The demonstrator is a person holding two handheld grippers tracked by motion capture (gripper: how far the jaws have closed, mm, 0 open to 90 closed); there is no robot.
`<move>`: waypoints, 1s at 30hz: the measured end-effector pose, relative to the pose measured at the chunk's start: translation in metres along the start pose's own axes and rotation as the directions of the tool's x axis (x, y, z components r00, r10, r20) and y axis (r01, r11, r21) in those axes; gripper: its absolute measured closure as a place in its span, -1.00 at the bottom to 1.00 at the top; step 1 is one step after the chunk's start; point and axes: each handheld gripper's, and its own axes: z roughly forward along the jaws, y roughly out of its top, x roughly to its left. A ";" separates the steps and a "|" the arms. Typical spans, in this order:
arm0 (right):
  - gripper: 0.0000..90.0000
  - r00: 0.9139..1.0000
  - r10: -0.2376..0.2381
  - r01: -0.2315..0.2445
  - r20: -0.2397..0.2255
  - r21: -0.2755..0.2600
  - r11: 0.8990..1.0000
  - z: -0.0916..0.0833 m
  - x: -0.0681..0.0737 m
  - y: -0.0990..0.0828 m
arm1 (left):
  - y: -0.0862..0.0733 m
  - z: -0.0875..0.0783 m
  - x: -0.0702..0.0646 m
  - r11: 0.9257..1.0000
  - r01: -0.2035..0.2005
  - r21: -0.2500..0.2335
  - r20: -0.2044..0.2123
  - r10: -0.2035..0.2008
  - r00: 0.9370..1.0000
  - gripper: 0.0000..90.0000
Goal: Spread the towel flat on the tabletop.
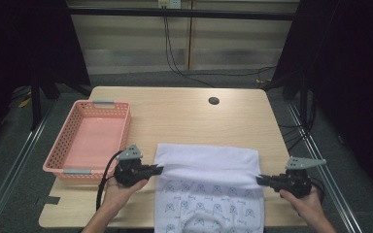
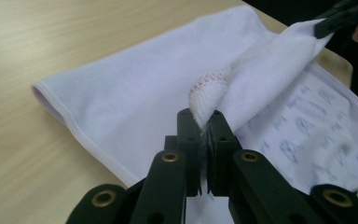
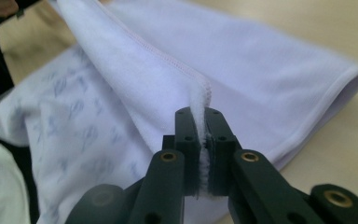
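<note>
A white garment (image 1: 209,187) with a small blue print lies on the near half of the wooden table (image 1: 184,114), its far part folded back so the plain inside faces up. My left gripper (image 1: 159,170) is shut on the hem at the fold's left end, and the left gripper view shows cloth (image 2: 242,88) pinched between its jaws. My right gripper (image 1: 259,180) is shut on the hem at the right end, where white cloth (image 3: 168,79) rises from between the closed jaws. Both grippers are low over the table, with the folded edge stretched between them.
A pink plastic basket (image 1: 60,165) stands empty at the table's left side, close to my left gripper. A round hole (image 1: 213,101) sits in the far part of the tabletop. Cables (image 1: 175,58) run over the floor beyond the table.
</note>
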 end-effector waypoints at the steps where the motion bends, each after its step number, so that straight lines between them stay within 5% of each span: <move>1: 0.91 1.000 -0.007 0.007 -0.003 0.023 1.000 0.002 0.004 -0.007 | -0.005 0.000 -0.003 1.000 0.011 0.004 0.004 -0.011 1.000 0.92; 6: 0.91 1.000 -0.003 0.004 -0.019 0.064 0.998 0.005 0.008 -0.018 | -0.024 0.006 -0.009 0.997 -0.028 0.077 0.027 0.026 0.999 0.92; 9: 0.91 1.000 0.006 -0.005 -0.012 0.106 0.994 0.011 0.009 -0.019 | -0.027 0.012 -0.005 0.995 -0.006 0.096 0.037 0.002 0.999 0.92; 13: 0.91 1.000 0.010 -0.009 -0.005 0.150 0.989 0.017 0.005 -0.023 | -0.032 0.024 -0.008 0.983 -0.029 0.180 0.023 0.026 0.999 0.92; 16: 0.91 1.000 -0.005 0.003 0.007 0.189 0.982 0.024 0.003 -0.025 | -0.034 0.030 -0.006 0.973 -0.007 0.229 0.014 0.004 1.000 0.91; 30: 0.92 0.999 0.005 -0.012 0.041 0.172 0.985 0.036 -0.010 -0.013 | -0.025 0.038 0.013 0.979 0.026 0.204 -0.050 -0.016 0.999 0.93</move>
